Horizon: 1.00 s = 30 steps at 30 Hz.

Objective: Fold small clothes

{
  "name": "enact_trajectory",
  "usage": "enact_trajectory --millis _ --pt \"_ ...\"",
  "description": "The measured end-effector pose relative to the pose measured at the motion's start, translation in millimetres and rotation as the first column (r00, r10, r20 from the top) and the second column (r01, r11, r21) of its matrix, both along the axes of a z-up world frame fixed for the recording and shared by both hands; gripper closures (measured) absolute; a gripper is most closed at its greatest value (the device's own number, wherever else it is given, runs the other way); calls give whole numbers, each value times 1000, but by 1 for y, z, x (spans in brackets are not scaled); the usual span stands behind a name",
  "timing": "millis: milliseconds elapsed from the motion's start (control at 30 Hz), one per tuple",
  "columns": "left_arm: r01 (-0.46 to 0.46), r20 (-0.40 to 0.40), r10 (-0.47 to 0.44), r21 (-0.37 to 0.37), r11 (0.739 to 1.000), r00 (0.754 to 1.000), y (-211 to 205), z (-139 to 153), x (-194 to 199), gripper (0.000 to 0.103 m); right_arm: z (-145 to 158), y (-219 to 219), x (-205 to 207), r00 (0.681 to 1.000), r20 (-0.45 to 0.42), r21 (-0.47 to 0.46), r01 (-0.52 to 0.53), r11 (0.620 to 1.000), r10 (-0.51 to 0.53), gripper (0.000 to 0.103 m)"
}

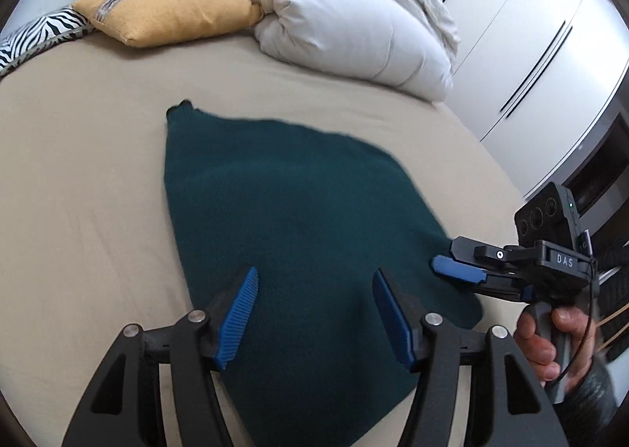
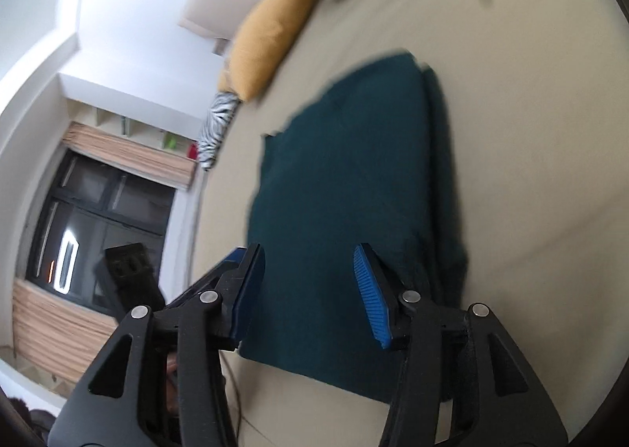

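Currently mid-fold: teal garment (image 1: 291,219) flat on bed (image 1: 78,191). Left gripper (image 1: 314,313) and right gripper (image 2: 310,289) both half open, empty. Next: regrip hem at 6 o'clock.

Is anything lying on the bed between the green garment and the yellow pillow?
No. The left wrist view shows only bare beige sheet between the green garment and the yellow pillow.

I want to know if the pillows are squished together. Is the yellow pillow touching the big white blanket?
Touching. In the left wrist view the yellow pillow has its right end pressed against the folded white blanket, with no bed sheet showing between them.
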<state>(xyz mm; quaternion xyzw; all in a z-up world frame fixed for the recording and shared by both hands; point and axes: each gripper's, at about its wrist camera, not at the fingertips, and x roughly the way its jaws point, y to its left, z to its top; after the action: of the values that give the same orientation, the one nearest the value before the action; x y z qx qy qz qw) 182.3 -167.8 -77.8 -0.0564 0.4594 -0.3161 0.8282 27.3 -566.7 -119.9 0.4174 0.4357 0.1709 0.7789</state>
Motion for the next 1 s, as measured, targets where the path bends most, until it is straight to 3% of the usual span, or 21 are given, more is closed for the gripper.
enact_trajectory --millis 133,367,467,700,800,833,900,1000 --pt "25 48 -28 78 997 998 -5 -4 -14 40 -22 -18 -21 999 4 80 49 996 -49 72" --pt "28 61 -37 139 990 997 -4 -10 -26 40 -26 -10 -42 999 -32 -39 5 999 -7 72" --pt "41 83 -58 196 980 995 -10 -12 -29 40 -21 -8 -43 999 -42 -86 -18 996 15 73" --pt "54 104 -80 233 971 991 -12 -15 -34 39 -10 4 -36 994 -52 -174 -99 980 91 73" --pt "58 113 -88 240 969 990 -14 -15 -33 39 -1 -5 -44 995 -55 -189 -98 977 89 69" --pt "59 116 -90 243 968 989 -15 -15 -33 37 3 -10 -49 996 -56 -213 -83 974 73 60" --pt "64 121 -96 242 968 988 -15 -16 -33 35 9 -24 -54 995 -98 -296 -16 955 -13 57" --pt "69 127 -103 245 967 987 -17 -17 -33 31 24 -38 -57 996 -37 -261 63 963 -75 57"
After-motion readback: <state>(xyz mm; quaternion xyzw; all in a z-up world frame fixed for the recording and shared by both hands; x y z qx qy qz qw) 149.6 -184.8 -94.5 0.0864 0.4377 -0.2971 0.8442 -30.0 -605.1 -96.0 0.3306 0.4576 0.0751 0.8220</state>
